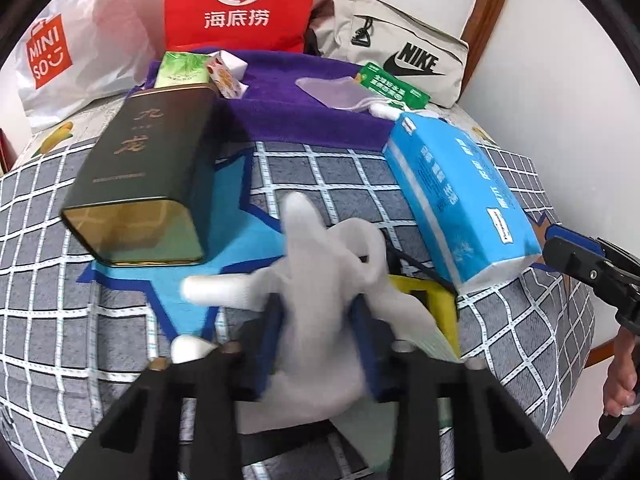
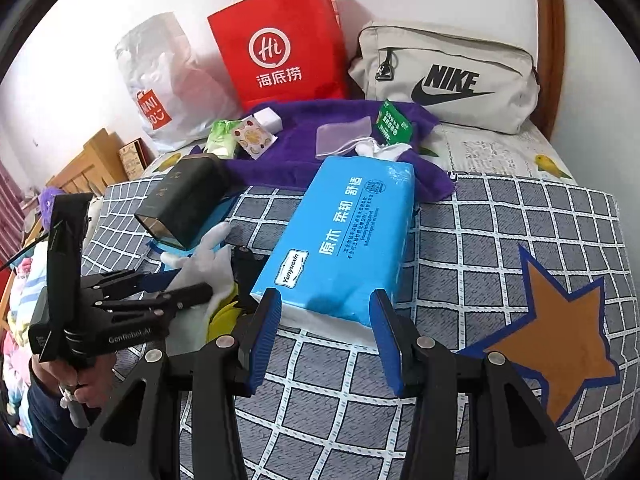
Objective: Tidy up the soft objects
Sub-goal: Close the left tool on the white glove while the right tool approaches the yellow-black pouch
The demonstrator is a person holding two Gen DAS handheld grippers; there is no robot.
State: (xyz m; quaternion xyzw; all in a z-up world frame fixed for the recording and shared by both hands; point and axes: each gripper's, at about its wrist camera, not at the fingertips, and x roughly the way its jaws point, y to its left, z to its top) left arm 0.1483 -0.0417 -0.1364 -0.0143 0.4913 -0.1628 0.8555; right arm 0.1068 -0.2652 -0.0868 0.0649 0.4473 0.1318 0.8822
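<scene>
Along the upper edge of both views we see a red paper bag, a white plastic bag and a beige pouch standing against the wall behind a purple towel that carries small packets. On the checked bed cover, a dark tin lies on its side at centre left of the left wrist view, and a blue tissue pack lies diagonally at centre right, close to the work area on either side.

We find the white glove at lower centre of the left wrist view. It is limp and crumpled, its fingers splayed toward the tin, and it lies over a yellow object.

We see the left tool clenched on the glove, blue pads pressing its sides, angled steeply down. We see the right tool released, with its pads flanking the near end of the tissue pack without pressing it. A bare hand grips the left tool's handle at lower left of the right wrist view.
</scene>
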